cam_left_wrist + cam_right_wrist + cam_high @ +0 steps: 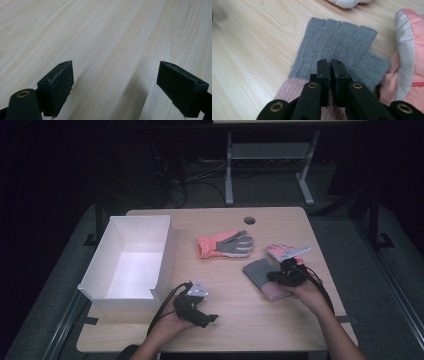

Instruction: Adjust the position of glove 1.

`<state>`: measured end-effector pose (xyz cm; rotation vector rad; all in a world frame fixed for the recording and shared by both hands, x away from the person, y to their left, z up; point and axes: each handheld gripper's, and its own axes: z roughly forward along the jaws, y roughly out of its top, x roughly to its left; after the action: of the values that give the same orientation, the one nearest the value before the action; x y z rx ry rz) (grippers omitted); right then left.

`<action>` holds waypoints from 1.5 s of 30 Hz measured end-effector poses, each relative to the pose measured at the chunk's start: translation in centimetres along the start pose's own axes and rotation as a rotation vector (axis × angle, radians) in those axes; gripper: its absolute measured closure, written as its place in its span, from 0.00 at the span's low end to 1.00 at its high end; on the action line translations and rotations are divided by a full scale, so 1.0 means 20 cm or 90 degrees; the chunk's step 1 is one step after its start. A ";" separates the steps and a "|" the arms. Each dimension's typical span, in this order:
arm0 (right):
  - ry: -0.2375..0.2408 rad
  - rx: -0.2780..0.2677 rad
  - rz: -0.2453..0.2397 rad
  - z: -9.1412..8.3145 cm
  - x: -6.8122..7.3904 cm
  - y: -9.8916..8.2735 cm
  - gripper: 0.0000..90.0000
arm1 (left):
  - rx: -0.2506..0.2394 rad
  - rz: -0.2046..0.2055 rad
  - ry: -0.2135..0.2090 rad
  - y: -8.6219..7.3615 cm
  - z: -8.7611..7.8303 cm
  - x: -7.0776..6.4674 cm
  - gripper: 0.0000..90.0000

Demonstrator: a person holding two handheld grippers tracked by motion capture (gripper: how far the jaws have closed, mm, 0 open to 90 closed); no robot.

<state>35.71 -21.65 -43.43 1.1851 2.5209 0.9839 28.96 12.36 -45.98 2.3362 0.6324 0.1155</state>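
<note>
At the table's right side, the right gripper [329, 61] is pinching the knit glove [337, 42] with its jaws nearly together. The glove is lying flat beside a padded pink glove [409, 50], grey fingers pointing away from the gripper, pink cuff toward the person.

Three gloves lie on the table: one grey fingerless knit glove with a pink cuff [337, 47], directly under the right gripper [330, 61]; one padded pink-and-white glove [408, 55] just beyond and beside that gripper; one pink-cuffed, grey-palmed glove [226, 244] farther off, between the two grippers; one white open box [131, 260] beside the left gripper [200, 312]; two grippers in all.
</note>
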 end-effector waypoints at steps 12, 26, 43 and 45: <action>-0.028 -0.042 0.030 -0.10 -0.03 -0.03 1.00 | 0.001 -0.005 0.004 0.00 -0.01 0.01 0.16; -0.062 0.039 0.016 -0.03 -0.03 -0.07 1.00 | 0.007 0.001 0.007 0.00 -0.01 0.01 0.16; 0.054 0.058 -0.035 0.05 0.21 -0.04 1.00 | 0.007 -0.004 0.007 0.00 0.00 0.00 0.16; 0.058 0.054 -0.045 0.04 0.24 -0.03 1.00 | 0.011 0.003 0.007 0.00 0.00 0.00 0.16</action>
<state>32.52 -18.05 -43.98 1.0872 2.6812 0.9433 28.97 12.45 -45.94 2.3557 0.6370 0.1257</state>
